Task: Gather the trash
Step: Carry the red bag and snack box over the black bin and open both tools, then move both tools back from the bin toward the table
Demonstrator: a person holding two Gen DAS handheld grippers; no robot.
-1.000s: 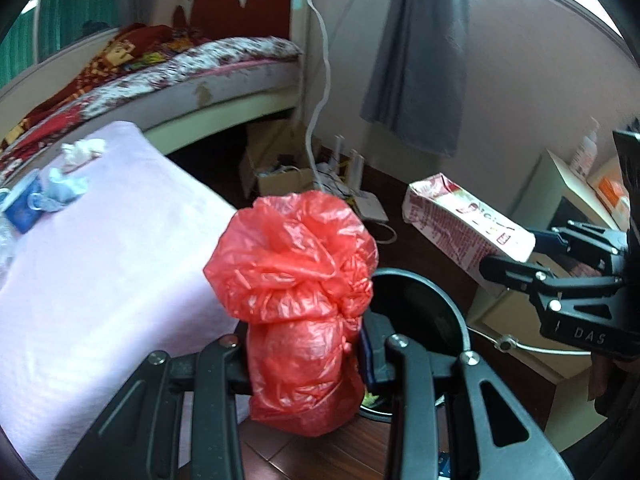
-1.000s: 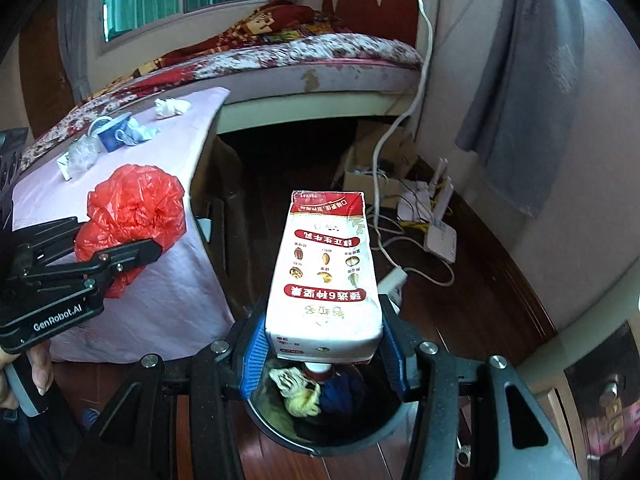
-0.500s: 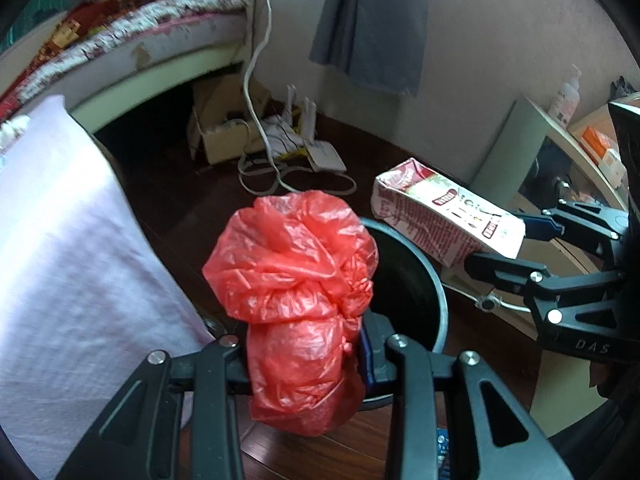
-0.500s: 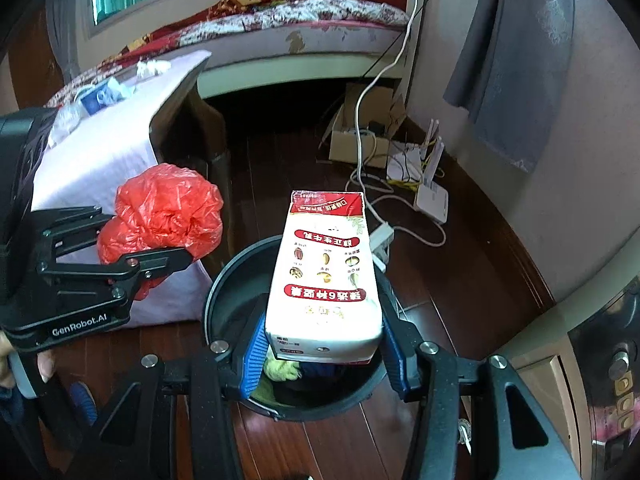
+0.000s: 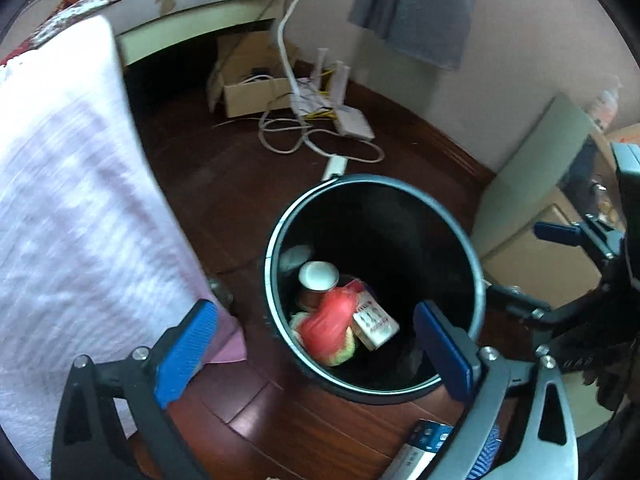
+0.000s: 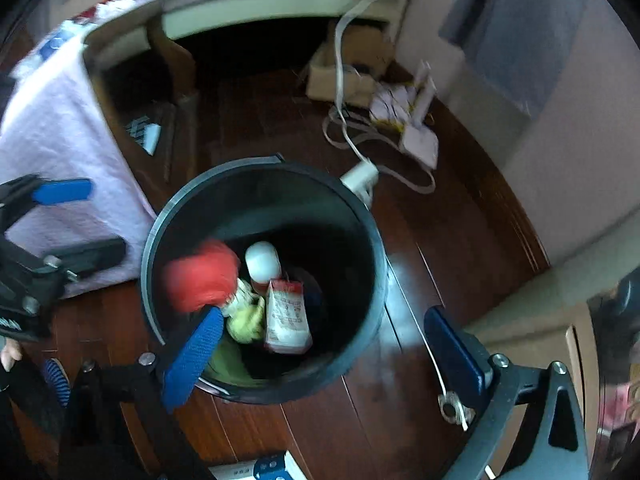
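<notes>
A round black trash bin [image 5: 476, 272] [image 6: 380, 264] stands on the dark wood floor. Inside it lie the crumpled red plastic bag [image 5: 326, 328] [image 6: 200, 276], the red-and-white milk carton [image 5: 374, 322] [image 6: 286, 314], a white-lidded cup [image 5: 319, 276] [image 6: 262, 262] and yellow-green scraps. My left gripper [image 5: 316, 344] hovers over the bin's near rim, its jaws opening wide with nothing between the blue pads. My right gripper [image 6: 324, 344] hangs over the bin's near side, jaws likewise opening and empty. Each gripper shows at the edge of the other's view.
A table with a pale pink cloth [image 5: 68, 200] [image 6: 52, 140] stands left of the bin. A cardboard box [image 5: 252, 92], white cables, a power strip [image 5: 336, 166] and routers lie by the far wall. A pale cabinet [image 5: 532, 184] stands on the right, a bed [image 5: 192, 4] behind.
Both grippers have opened and dropped their loads: the red bag and the milk carton now lie in the bin. Both hands have sunk and tilted further down over the bin.
</notes>
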